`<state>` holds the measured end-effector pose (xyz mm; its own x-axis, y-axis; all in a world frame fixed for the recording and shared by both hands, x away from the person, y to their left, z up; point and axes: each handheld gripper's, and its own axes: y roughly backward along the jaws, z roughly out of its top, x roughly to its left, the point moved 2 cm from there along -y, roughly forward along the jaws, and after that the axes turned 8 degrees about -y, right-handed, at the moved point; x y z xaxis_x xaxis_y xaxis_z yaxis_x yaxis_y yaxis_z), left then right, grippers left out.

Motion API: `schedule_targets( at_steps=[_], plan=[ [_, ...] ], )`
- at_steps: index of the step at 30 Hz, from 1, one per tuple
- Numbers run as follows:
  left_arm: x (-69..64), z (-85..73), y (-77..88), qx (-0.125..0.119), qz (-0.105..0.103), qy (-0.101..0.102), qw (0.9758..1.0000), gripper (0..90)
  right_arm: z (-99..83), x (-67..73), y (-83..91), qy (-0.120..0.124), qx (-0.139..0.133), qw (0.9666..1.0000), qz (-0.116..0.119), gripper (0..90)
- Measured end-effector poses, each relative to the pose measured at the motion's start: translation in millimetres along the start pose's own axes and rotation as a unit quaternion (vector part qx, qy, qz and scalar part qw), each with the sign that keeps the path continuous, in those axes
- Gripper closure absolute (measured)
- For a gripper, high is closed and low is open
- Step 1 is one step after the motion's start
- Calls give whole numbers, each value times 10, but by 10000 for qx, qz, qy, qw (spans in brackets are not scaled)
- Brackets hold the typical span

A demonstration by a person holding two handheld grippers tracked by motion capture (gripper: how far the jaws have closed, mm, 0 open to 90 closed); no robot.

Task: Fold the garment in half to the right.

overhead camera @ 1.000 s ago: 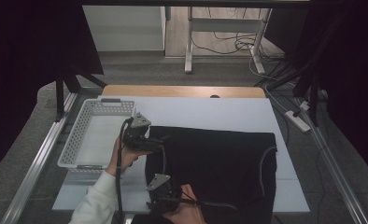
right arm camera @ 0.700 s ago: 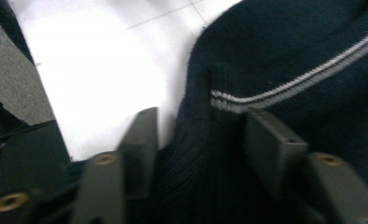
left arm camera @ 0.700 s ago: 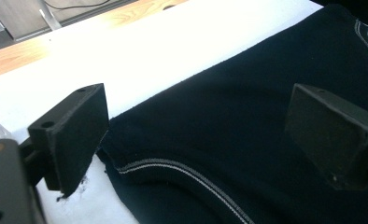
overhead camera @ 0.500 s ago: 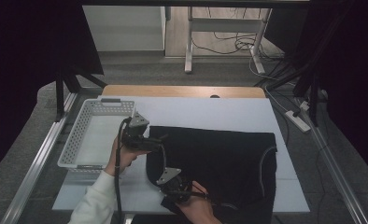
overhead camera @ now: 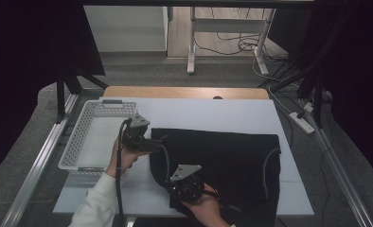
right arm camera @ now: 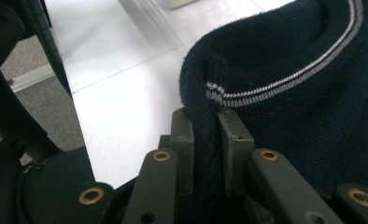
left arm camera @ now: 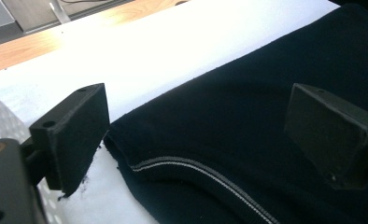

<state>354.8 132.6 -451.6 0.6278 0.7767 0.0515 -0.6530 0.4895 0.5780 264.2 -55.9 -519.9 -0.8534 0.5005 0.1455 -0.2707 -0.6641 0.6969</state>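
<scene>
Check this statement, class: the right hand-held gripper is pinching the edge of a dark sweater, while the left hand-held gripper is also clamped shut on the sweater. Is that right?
Not quite. The right hand-held gripper does pinch the dark sweater, but the left hand-held gripper is not clamped on it: the left gripper view shows its jaws standing wide open over the sweater's corner.

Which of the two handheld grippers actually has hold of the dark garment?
The right gripper: its jaws are pinched shut on a fold of the dark sweater near the striped edge. The left gripper has its jaws wide apart over the cloth, not pressing on it.
</scene>
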Motion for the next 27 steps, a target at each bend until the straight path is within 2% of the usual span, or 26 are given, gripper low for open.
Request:
schedule_targets(
  at_steps=[8, 13, 16, 20, 24, 27],
  plan=[
    [47, 14, -74, 159, 153, 80, 9997, 113, -17, -25, 52, 25, -198, 9998, 54, 777],
    [49, 70, -245, 447, 184, -14, 9988, 111, -20, -42, 81, 12, -258, 9996, 71, 777],
    [49, 147, -360, 623, 251, -111, 9977, 109, -20, -43, 90, 24, -284, 9996, 64, 776],
    [105, 228, -514, 848, 330, -138, 9958, 110, -23, -39, 90, 31, -301, 9995, 60, 776],
    [189, 247, -685, 1105, 400, -181, 9929, 122, -25, -34, 86, 41, -309, 9995, 65, 775],
    [245, 250, -792, 1239, 372, -190, 9914, 117, -25, -34, 83, 35, -314, 9995, 66, 775]
  ],
)
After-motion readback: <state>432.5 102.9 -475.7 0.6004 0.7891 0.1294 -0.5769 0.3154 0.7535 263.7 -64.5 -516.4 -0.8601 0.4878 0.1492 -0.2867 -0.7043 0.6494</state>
